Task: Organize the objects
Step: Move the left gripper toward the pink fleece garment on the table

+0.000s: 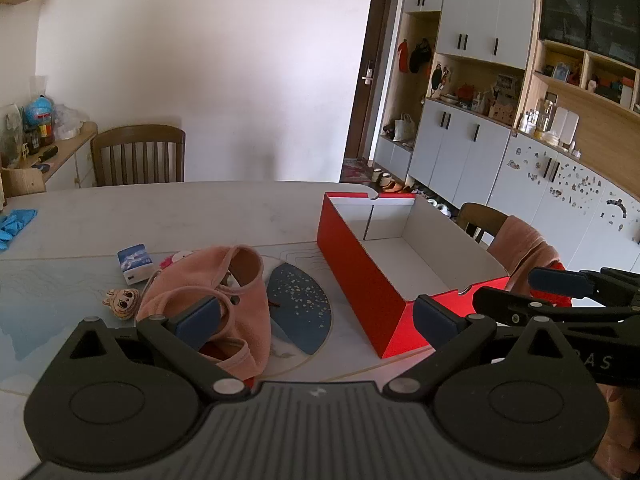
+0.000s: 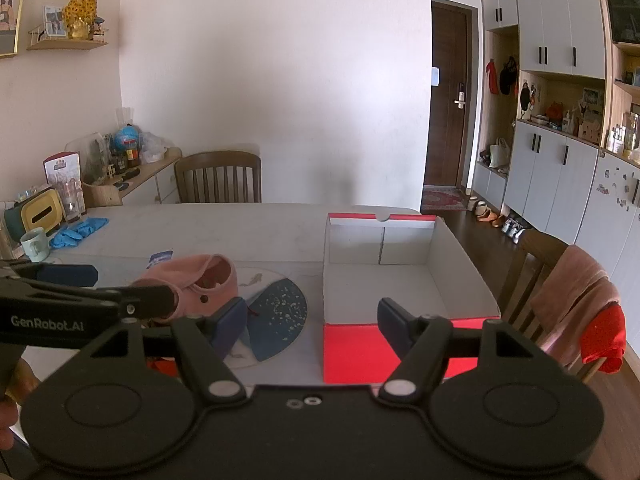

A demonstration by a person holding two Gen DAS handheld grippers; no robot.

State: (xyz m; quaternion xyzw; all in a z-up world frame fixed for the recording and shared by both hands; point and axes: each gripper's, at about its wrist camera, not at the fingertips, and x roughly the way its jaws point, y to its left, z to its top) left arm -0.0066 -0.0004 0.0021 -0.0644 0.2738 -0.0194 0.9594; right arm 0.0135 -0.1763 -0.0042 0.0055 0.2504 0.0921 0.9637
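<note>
A: Left wrist view noted. The left gripper [image 1: 316,316] is held with jaws wide apart, nothing between the pads. Just past its left finger [image 1: 198,316] a pink fabric garment [image 1: 224,292] lies crumpled on the table [image 1: 180,212]. Beyond the garment, further left, a small white-and-blue box [image 1: 134,264] and a little doll-face figure [image 1: 122,302] are seen; neither is clearly made out from the other camera.

B: Right wrist view noted. The right gripper [image 2: 312,324] is likewise spread wide and empty. Ahead of it, slightly right, the red box [image 2: 404,280] stands open, its white interior bare. Only the tip of the blue-topped box is caught behind the pink garment [image 2: 192,284], which sits forward-left of the fingers.

A: From the left gripper the red box [image 1: 372,276] is ahead and to the right, its long red wall turned toward the camera.

B: A dark blue speckled mat [image 2: 276,312] is recorded between garment and box. Blue gloves [image 2: 78,230] and a pale mug [image 2: 36,244] are seen far left.

A: The mug is outside the left view. The garment shows rounded openings with trimmed edges.
</note>
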